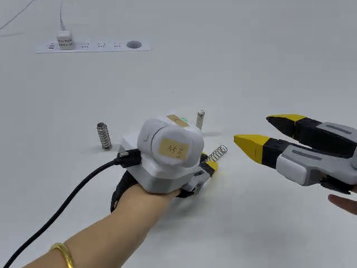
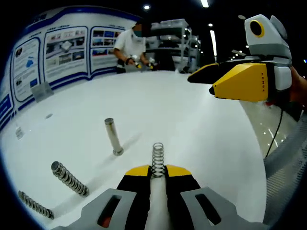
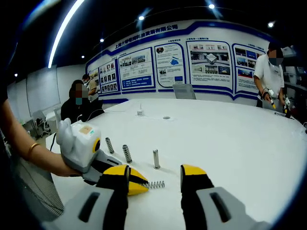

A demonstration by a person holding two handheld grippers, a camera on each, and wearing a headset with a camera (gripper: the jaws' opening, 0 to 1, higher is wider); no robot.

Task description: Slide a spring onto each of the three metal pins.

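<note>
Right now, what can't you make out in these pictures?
Head view: the left tool hides the bare pin's base and the middle pin.
Left gripper view: the spring's rear end sits hidden between the jaws; the outer sprung pin is partly cut off by the edge.
Right gripper view: poster text is too small.

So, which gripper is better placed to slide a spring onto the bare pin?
Left. The left gripper is shut on the spring, and the bare pin stands just ahead of it. The right gripper is open and holds nothing.
</note>
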